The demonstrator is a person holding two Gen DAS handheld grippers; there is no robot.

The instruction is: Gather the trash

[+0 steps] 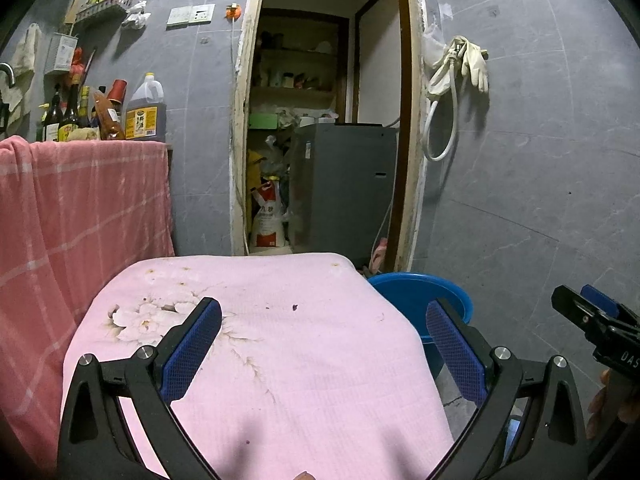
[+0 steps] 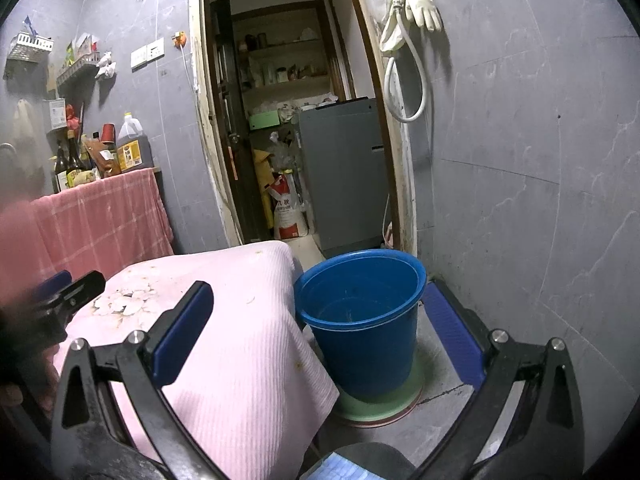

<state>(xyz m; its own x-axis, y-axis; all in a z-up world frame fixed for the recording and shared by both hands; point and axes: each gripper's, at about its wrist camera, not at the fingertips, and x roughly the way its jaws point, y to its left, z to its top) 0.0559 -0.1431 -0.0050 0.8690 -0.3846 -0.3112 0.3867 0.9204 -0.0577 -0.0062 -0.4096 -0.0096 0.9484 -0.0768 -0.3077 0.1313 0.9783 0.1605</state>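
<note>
Hovering over a pink cloth [image 1: 280, 340] that covers a low table, our left gripper [image 1: 324, 344] has its jaws wide apart, holding nothing. Our right gripper [image 2: 320, 324] is likewise spread and empty. A blue bucket [image 2: 360, 320] stands on the floor just beside the table's right edge. We see small dark crumbs [image 1: 295, 307] near the cloth's far edge.

This is a cramped home kitchen or utility corner with grey tiled walls. Sauce bottles [image 1: 68, 114] and a large oil jug [image 1: 146, 110] crowd a counter draped in pink checked cloth [image 1: 80, 208], rubber gloves [image 1: 474, 64] hang by a doorway, and beyond it pantry shelves [image 1: 296, 72] and a grey appliance [image 1: 344, 184] show.
</note>
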